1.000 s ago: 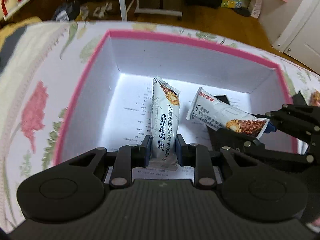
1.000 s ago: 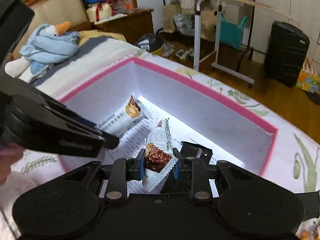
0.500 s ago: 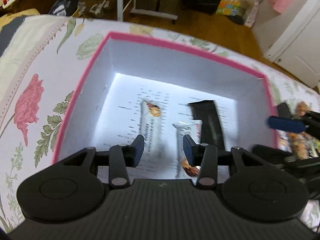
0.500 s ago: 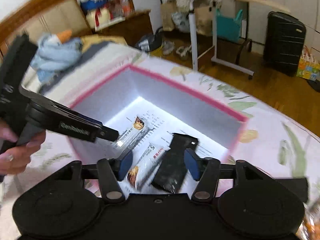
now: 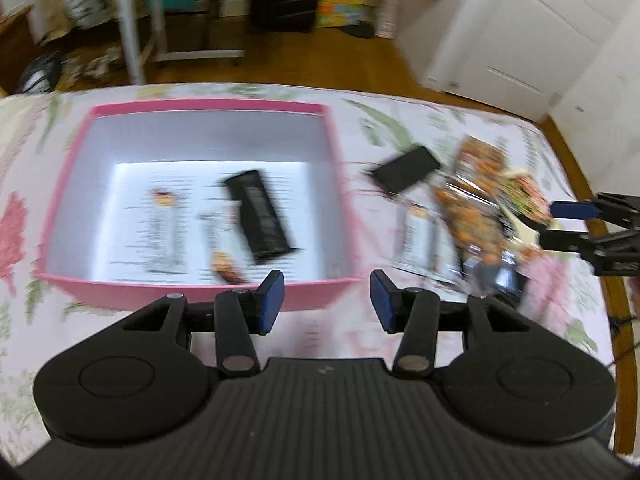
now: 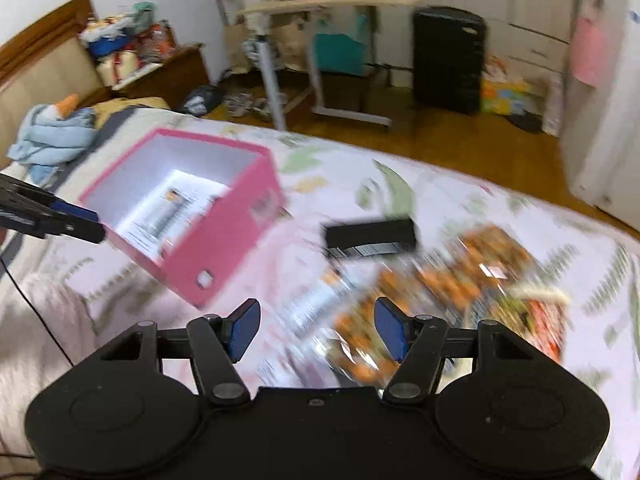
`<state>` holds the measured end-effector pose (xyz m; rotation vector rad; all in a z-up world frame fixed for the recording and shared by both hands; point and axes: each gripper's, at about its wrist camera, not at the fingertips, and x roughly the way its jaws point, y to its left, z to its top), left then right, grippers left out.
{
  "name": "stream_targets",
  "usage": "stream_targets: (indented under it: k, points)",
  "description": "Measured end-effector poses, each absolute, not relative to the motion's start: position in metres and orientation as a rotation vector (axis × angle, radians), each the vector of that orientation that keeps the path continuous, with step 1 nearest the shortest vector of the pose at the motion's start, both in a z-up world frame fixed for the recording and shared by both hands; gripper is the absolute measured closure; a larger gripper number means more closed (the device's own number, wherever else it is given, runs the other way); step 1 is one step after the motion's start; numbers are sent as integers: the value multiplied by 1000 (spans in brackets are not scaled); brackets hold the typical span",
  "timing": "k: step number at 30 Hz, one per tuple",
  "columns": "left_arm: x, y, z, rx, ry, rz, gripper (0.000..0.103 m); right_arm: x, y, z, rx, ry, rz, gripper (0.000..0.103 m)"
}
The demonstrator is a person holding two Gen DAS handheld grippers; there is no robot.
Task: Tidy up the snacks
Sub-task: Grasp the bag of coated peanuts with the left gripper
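A pink box (image 5: 338,200) with white inner walls stands on the bed. In it lie two white snack bars (image 5: 166,236) (image 5: 220,248) and a black packet (image 5: 260,216). My left gripper (image 5: 326,300) hovers over the box's near right corner, its jaws opening with nothing between them. To the right of the box lie another black packet (image 6: 370,236), a white bar (image 6: 316,304) and a pile of orange snack bags (image 6: 448,280). My right gripper (image 6: 318,330) hangs above that pile, its jaws opening and empty. The picture is blurred by motion.
A floral bed cover (image 5: 380,128) lies under everything, and its far edge drops to a wooden floor (image 6: 460,144). A blue plush bundle (image 6: 52,136) sits left of the box. A rolling table (image 6: 320,4) and a black suitcase (image 6: 448,60) stand beyond the bed.
Both grippers let go of their white bars, which now lie in the box. Both then opened, rose and swung right, away from the box and toward the snack pile.
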<state>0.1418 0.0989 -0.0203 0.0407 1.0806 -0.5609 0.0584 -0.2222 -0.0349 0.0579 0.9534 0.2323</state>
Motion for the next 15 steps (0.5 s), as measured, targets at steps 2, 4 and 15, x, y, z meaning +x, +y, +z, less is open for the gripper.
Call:
stream_targets:
  k: [2,4,15]
  points:
    - [134,80,-24,44,1072,-609,56,47,-236,-46,88,973,212,33]
    - [130,60,-32,34,1084,-655,56,39,-247,-60,130,983,194,28]
    - [155,-49,-103,-40,1116,-738,56,58,-273,-139,384,980,174,10]
